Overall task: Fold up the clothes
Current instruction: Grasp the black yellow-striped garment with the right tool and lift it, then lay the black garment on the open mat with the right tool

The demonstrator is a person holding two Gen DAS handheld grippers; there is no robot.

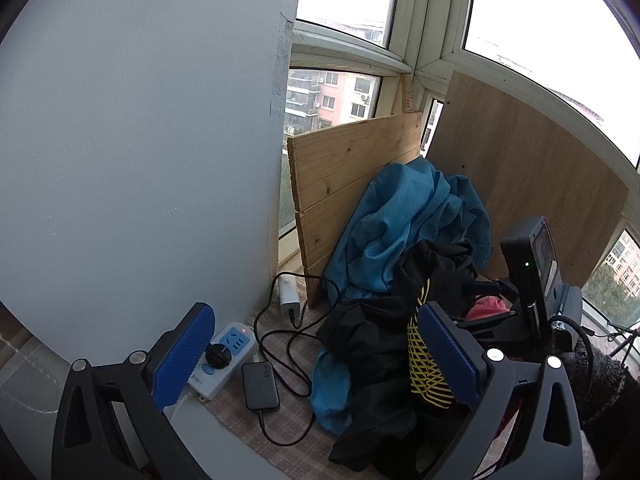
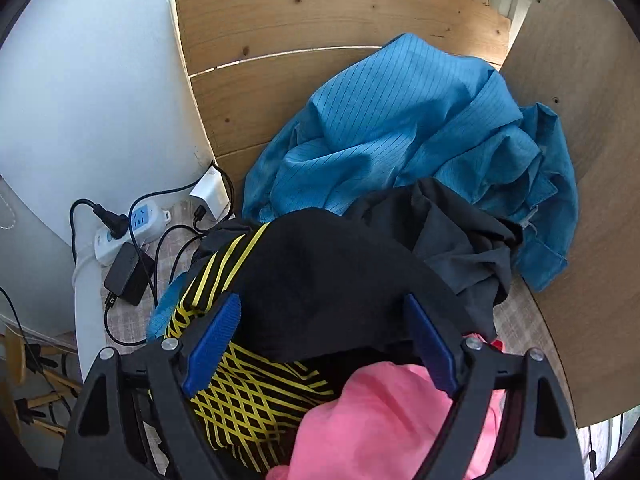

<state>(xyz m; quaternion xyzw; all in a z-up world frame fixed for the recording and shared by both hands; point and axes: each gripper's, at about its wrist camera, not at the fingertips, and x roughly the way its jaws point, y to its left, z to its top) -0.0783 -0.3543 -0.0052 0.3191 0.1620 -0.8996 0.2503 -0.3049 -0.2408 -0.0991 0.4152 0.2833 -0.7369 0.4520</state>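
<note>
A heap of clothes lies against wooden boards. A blue striped garment (image 2: 400, 128) is on top at the back, also in the left wrist view (image 1: 404, 232). In front lie a black garment (image 2: 320, 272), a black piece with yellow lattice lines (image 2: 248, 396) and a pink garment (image 2: 384, 420). My right gripper (image 2: 324, 344) is open, its blue pads (image 2: 216, 344) on either side of the black and pink cloth. My left gripper (image 1: 316, 360) is open and empty, left of the heap, with the right gripper's body (image 1: 532, 272) visible beyond the black cloth (image 1: 372, 356).
A white power strip (image 1: 224, 356), a black charger brick (image 1: 260, 386), a white adapter (image 1: 289, 292) and looped cables lie on the checked cloth left of the heap. Wooden boards (image 1: 352, 168) lean against the windows behind. A white wall (image 1: 140, 140) stands at left.
</note>
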